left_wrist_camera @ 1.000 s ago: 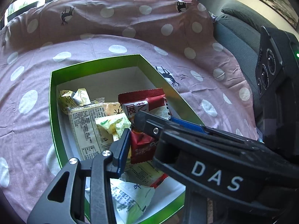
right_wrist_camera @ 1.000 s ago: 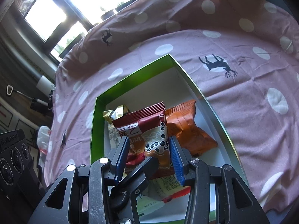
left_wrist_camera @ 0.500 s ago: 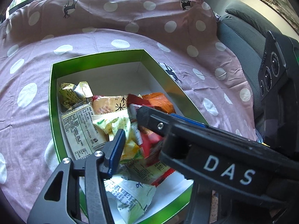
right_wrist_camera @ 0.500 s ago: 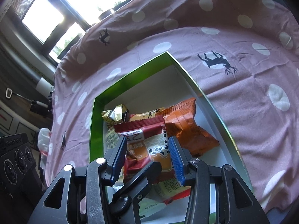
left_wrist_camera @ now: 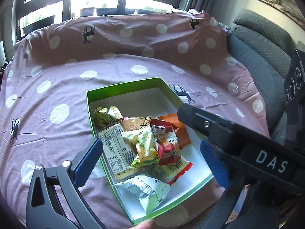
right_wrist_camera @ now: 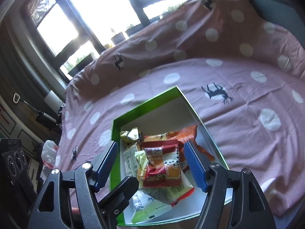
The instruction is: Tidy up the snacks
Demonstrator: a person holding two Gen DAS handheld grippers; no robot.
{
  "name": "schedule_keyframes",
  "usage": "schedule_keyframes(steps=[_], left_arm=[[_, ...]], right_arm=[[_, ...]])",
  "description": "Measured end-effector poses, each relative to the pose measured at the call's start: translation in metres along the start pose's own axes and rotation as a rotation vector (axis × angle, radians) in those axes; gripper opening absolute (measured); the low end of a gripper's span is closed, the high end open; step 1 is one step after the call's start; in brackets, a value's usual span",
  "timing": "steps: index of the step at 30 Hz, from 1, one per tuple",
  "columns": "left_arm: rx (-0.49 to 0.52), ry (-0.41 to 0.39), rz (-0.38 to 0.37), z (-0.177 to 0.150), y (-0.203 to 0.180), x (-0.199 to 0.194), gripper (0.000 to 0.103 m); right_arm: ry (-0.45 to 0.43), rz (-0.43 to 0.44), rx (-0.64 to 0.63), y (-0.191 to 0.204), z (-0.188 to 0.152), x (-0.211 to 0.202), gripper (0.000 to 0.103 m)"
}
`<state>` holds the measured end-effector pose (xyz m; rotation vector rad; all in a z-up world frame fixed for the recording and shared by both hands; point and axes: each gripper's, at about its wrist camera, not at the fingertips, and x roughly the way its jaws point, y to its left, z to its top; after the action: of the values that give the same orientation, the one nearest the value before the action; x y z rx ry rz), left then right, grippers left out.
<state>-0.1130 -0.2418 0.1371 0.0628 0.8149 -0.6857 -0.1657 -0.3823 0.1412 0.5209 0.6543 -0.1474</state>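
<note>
The left gripper [left_wrist_camera: 150,162] and right gripper [right_wrist_camera: 150,167] hang with jaws opening and nothing between them over the green-walled cardboard box [left_wrist_camera: 122,87], the red foil snack packet [left_wrist_camera: 165,145] released onto its pile; next likely comes fetching another snack.

Cloth: you see a matt pink cotton-like cover with white dots [left_wrist_camera: 63,87], a little wrinkled.
Box: the green cardboard box [left_wrist_camera: 122,87] is glossy outside, matt white inside.
Snacks: the red foil snack packet [right_wrist_camera: 163,164] and the other wrappers look shiny and crinkled.
Pads: your blue ribbed rubber pads [right_wrist_camera: 194,166] are matt, on black matt plastic arms.
</note>
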Motion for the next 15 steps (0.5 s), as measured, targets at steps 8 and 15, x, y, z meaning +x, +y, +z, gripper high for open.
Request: schedule_keyframes(steps=[8,15], left_arm=[[-0.071,-0.018,0.003,0.001,0.009,-0.016,0.103],[-0.088,0.003,0.002,-0.001,0.013,-0.017,0.102]], right_arm=[[-0.061,-0.021,-0.024,0.009,-0.001,-0.018,0.080],[-0.058,-0.057,-0.029,0.008,-0.002,-0.017,0.080]])
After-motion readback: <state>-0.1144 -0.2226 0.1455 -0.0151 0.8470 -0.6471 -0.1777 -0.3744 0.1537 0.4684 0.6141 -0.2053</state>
